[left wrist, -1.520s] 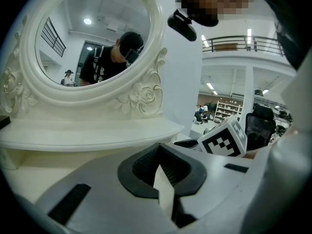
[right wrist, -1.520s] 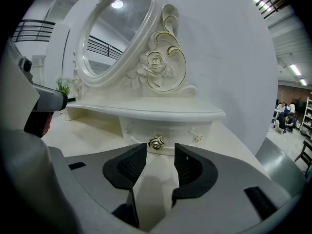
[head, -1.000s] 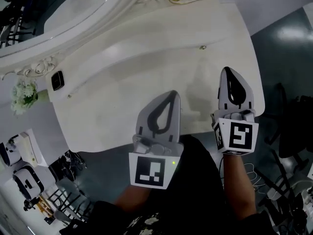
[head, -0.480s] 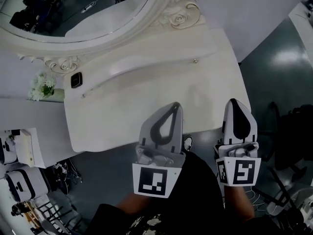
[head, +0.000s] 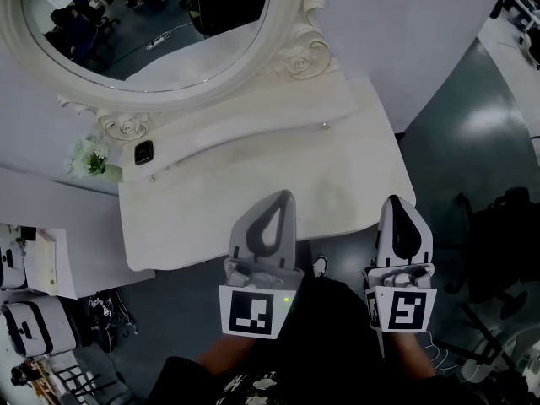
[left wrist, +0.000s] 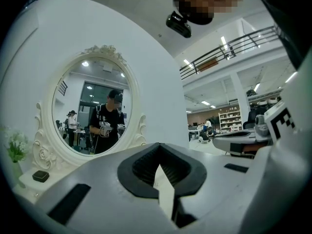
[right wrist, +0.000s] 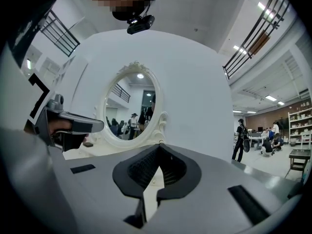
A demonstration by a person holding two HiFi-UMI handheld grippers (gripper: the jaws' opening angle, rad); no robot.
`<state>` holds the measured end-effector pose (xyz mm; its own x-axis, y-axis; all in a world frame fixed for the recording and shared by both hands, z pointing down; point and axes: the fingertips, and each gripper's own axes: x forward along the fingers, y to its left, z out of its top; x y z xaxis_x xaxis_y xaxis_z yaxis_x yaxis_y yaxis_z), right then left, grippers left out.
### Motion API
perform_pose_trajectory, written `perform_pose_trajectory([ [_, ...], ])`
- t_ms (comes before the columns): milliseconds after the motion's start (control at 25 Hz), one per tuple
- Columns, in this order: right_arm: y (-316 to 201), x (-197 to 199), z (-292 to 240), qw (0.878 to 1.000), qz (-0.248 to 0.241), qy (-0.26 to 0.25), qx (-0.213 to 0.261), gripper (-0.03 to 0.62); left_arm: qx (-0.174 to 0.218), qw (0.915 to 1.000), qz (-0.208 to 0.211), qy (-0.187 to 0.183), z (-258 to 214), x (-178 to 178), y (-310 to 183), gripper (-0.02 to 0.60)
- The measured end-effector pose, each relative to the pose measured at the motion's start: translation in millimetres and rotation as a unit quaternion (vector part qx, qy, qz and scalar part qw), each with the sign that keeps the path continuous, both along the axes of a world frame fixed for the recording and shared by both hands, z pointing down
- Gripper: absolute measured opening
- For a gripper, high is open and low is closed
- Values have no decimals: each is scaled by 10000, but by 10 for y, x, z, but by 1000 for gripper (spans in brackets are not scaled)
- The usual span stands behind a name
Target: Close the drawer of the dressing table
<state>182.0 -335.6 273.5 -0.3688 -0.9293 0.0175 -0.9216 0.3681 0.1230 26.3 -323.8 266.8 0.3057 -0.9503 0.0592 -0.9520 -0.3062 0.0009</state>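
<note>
One white dressing table (head: 253,184) fills the middle of the head view, with one oval mirror (head: 143,24) in a carved frame at its 11 o'clock. The table's drawer lies under the near edge, hidden from above, so I cannot tell whether it is pushed in. Two small studs (head: 324,126) sit on the top, one toward 2 o'clock and one toward 9 o'clock. One small black device (head: 143,152) lies just beside the mirror's base at 10 o'clock. The single container is a small vase (left wrist: 18,172) at the table's 9 o'clock end, holding one bunch of white flowers (head: 91,159). Two grippers are held side by side over the table's near edge. The left gripper (head: 283,197) is at 6 o'clock and the right gripper (head: 396,202) at 4 o'clock. Each has its jaws closed tip to tip with nothing between them. One white shoe (head: 319,266) shows on the floor between the grippers.
</note>
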Motion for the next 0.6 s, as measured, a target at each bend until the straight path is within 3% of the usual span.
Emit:
perform_pose_trajectory([
  [240, 44, 22, -97, 10000, -6, -37, 76, -3, 244, 9997, 57, -83, -180, 40, 15, 0],
  [600, 37, 37, -155, 9999, 5, -24, 137, -3, 270, 9995, 84, -146, -213, 56, -3, 0],
])
